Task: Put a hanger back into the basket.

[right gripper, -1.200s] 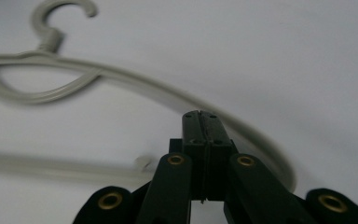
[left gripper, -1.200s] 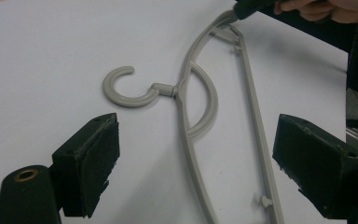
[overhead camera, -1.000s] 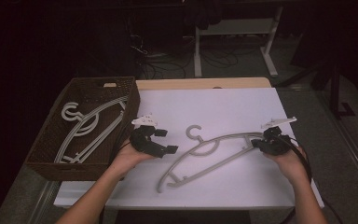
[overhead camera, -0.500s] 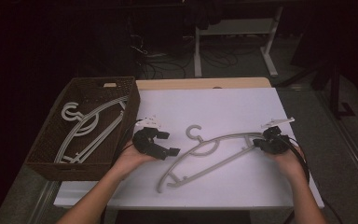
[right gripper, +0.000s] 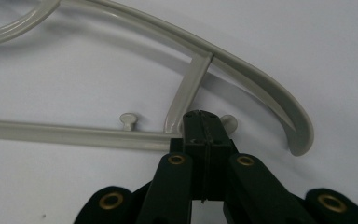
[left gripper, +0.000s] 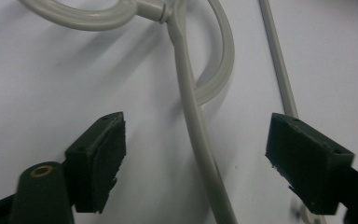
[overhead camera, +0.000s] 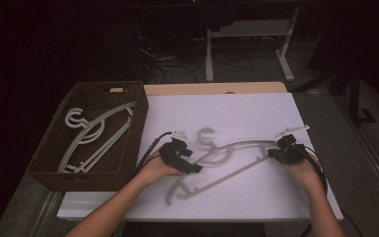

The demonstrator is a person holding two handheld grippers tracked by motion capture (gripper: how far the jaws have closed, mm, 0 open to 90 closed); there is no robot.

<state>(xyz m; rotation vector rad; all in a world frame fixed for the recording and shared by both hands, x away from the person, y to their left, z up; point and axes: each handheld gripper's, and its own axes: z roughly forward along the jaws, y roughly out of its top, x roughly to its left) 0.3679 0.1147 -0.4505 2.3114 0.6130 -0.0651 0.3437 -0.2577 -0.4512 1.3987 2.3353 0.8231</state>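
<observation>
Left tongs [overhead camera: 196, 169] lowered astride hanger [overhead camera: 237, 163], narrowing, hanger lying diagonally, right tongs [overhead camera: 272, 154] clamping it

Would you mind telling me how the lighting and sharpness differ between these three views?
High view: dim, the room behind nearly black, the white table the brightest area. Left gripper view: evenly lit, the hanger casting soft shadows, the near jaws slightly blurred. Right gripper view: bright, the hanger fairly sharp, the jaws soft at the bottom edge.
</observation>
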